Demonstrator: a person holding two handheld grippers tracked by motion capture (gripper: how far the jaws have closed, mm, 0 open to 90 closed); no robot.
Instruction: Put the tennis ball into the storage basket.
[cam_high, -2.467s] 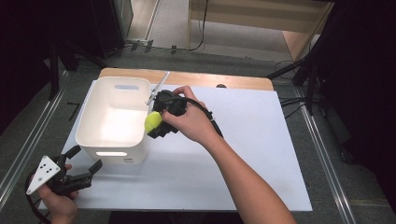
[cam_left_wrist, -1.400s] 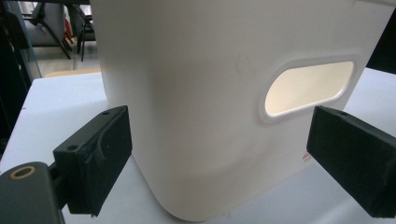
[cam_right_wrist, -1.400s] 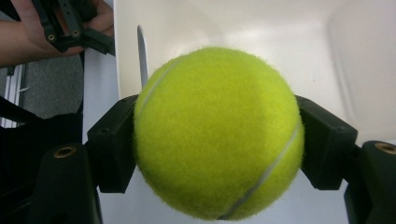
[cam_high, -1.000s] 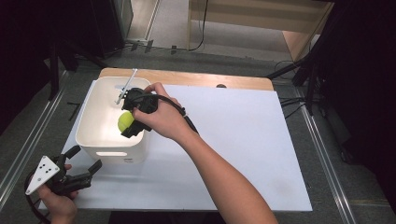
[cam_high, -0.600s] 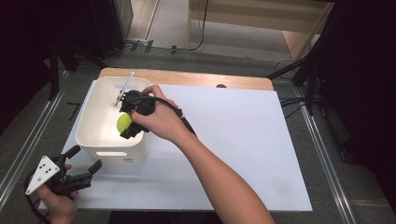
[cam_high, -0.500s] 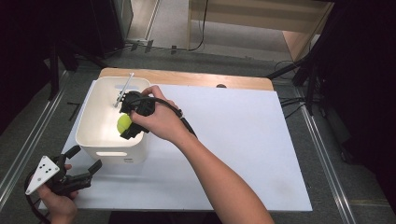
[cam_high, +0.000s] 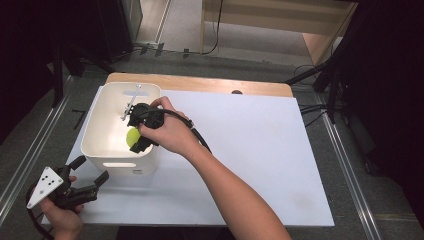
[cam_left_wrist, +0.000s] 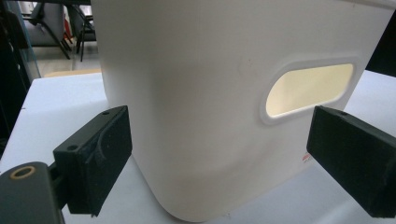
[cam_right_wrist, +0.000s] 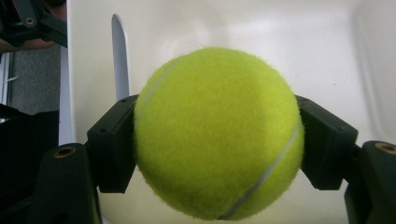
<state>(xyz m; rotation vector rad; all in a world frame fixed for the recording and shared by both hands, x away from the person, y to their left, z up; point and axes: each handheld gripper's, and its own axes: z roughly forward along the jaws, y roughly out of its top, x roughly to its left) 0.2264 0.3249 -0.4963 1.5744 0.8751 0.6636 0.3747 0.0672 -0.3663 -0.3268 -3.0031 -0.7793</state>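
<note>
A yellow-green tennis ball (cam_high: 131, 136) is clamped in my right gripper (cam_high: 135, 140), which is shut on it and hangs inside the white bin (cam_high: 100, 112), below its rim. In the right gripper view the ball (cam_right_wrist: 217, 133) sits squeezed between both black pads (cam_right_wrist: 114, 149), with the bin's pale inner wall (cam_right_wrist: 280, 28) behind it. My left gripper (cam_high: 92, 169) stands open near the bin's front left corner, holding nothing. In the left gripper view its pads (cam_left_wrist: 100, 154) are spread wide in front of the bin's outer wall (cam_left_wrist: 210, 70) and handle slot (cam_left_wrist: 308, 88).
The bin stands at the left end of a white board (cam_high: 260, 150) that lies on a wooden table (cam_high: 200, 84). Metal rails (cam_high: 30, 150) run along the floor on the left. Dark stands and cables (cam_high: 310, 105) lie beyond the right edge.
The right hand carried the ball left from the bin's right rim over the bin, then sank with it inside. The left gripper has kept still.
</note>
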